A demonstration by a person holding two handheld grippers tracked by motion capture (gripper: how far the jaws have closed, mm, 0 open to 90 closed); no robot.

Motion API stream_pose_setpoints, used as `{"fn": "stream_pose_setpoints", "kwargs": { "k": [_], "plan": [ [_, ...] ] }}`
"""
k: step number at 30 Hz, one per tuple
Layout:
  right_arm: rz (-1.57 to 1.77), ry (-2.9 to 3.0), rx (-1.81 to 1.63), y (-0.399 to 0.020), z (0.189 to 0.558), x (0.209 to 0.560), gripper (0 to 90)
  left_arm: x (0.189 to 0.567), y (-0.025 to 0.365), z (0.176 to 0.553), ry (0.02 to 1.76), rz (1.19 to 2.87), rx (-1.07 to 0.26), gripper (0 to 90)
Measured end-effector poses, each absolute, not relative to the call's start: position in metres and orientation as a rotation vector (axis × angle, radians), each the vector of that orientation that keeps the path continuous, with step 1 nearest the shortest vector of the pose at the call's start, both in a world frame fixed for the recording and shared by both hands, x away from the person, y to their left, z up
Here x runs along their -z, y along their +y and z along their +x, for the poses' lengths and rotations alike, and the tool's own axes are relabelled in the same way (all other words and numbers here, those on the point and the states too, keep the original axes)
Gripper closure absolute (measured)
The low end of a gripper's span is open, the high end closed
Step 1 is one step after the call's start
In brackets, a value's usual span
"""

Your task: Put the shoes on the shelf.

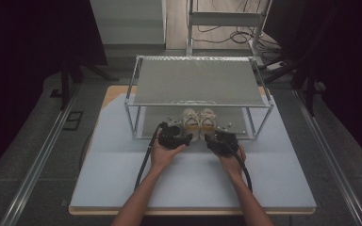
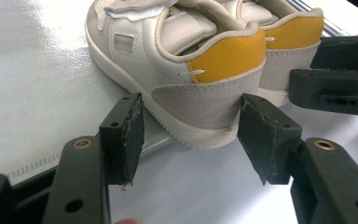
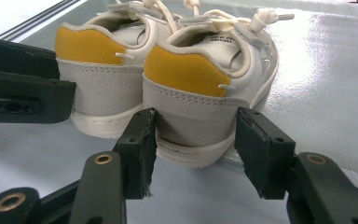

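Two small white shoes with yellow heel tabs stand side by side on the lower shelf of a metal rack (image 1: 199, 105), heels toward me. My left gripper (image 1: 183, 135) (image 2: 191, 123) straddles the heel of the left shoe (image 1: 189, 123) (image 2: 191, 79). Its right pad (image 2: 261, 135) touches the grey heel, while its left pad (image 2: 131, 135) stands a sliver off it. My right gripper (image 1: 215, 137) (image 3: 196, 135) has both pads against the heel of the right shoe (image 1: 208, 121) (image 3: 200, 79). Each gripper view also shows the other shoe (image 2: 289, 42) (image 3: 98, 70) beside its own.
The rack has a mesh top shelf (image 1: 198, 80) over the shoes and thin posts at the corners. It stands at the back of a pale mat (image 1: 193, 179) on the table. Floor rails (image 1: 37, 160), cables and dark stands surround the table.
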State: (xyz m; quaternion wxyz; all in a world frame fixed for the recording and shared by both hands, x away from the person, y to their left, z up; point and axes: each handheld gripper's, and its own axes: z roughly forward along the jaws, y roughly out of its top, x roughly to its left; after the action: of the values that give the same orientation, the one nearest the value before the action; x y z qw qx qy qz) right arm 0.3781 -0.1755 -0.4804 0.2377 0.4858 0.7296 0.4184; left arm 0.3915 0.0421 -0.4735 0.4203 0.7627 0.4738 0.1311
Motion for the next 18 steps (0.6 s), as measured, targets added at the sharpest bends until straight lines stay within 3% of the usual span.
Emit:
{"fn": "stream_pose_setpoints", "kwargs": {
  "k": [18],
  "plan": [
    [1.346, 2.025, -1.142, -0.176, 0.384, 0.481, 46.6, 0.473, 0.046, 0.404, 1.161, 1.954, -0.35, 39.8]
  ]
}}
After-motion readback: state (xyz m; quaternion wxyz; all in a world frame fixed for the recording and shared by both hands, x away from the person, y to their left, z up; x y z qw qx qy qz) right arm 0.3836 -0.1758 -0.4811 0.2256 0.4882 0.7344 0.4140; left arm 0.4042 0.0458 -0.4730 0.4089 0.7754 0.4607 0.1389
